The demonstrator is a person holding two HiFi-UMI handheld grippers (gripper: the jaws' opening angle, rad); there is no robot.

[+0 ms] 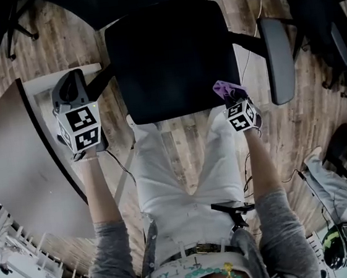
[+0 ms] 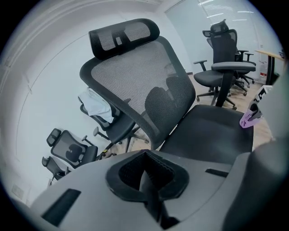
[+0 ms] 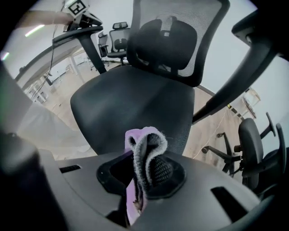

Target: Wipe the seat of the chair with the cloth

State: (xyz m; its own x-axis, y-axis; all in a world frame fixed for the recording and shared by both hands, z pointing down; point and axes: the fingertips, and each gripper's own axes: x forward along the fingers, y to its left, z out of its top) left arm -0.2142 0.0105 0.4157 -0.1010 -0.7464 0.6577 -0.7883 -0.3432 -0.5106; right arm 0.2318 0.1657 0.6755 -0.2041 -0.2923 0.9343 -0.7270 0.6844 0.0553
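The black chair seat [image 1: 171, 61] lies straight ahead of me, with its mesh backrest [image 2: 135, 81] rising behind it. My right gripper [image 1: 232, 100] hovers at the seat's front right corner, shut on a folded purple cloth [image 1: 226, 89]. In the right gripper view the cloth [image 3: 143, 151] sticks up from between the jaws, just short of the seat [image 3: 131, 108]. My left gripper [image 1: 78, 112] is over the chair's grey left armrest [image 1: 67, 88], off the seat. Its jaws [image 2: 146, 180] are shut with nothing between them. The cloth [image 2: 248, 118] also shows across the seat [image 2: 212, 131].
The grey right armrest [image 1: 276, 58] stands beside the right gripper. A white desk [image 1: 13, 153] curves along the left. Other office chairs [image 1: 318, 13] stand at the right and behind [image 2: 223, 49]. My white-trousered legs [image 1: 183, 171] are against the seat's front edge. A person [image 1: 339, 197] is at lower right.
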